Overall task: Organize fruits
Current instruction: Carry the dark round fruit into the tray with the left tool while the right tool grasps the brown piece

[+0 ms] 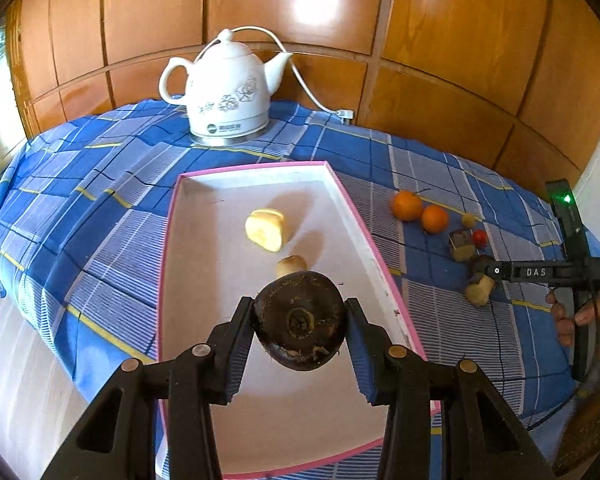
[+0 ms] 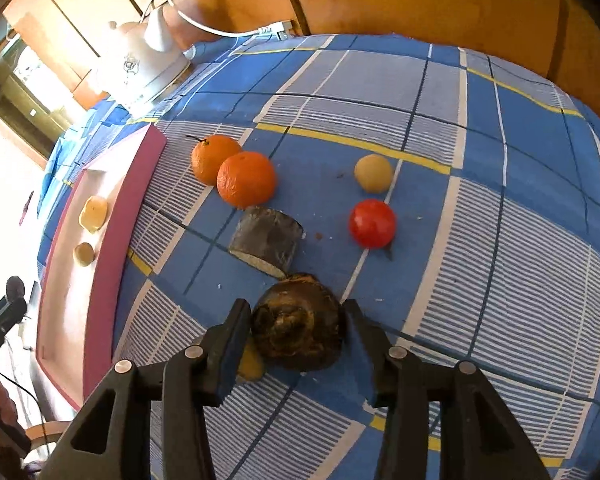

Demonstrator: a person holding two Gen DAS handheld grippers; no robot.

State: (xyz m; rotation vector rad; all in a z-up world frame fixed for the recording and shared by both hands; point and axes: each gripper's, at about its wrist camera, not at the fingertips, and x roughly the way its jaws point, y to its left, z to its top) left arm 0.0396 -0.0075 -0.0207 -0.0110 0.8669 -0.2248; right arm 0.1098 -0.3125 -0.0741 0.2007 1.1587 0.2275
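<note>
My left gripper (image 1: 300,322) is shut on a dark brown round fruit (image 1: 300,320) and holds it over the near part of the pink-rimmed white tray (image 1: 340,184). In the tray lie a pale yellow fruit piece (image 1: 265,229) and a small tan one (image 1: 291,266). My right gripper (image 2: 298,330) is shut on another dark brown fruit (image 2: 298,322) low over the cloth, right of the tray (image 2: 112,240). Beyond it lie a cut dark piece (image 2: 266,240), two oranges (image 2: 246,179), a red tomato (image 2: 372,223) and a small tan fruit (image 2: 373,173).
A white electric kettle (image 1: 228,92) with its cord stands at the back of the blue checked tablecloth (image 1: 100,216). Wooden panels lie behind the table. The right gripper and the hand holding it show in the left wrist view (image 1: 540,272), above a tan fruit piece (image 1: 479,290).
</note>
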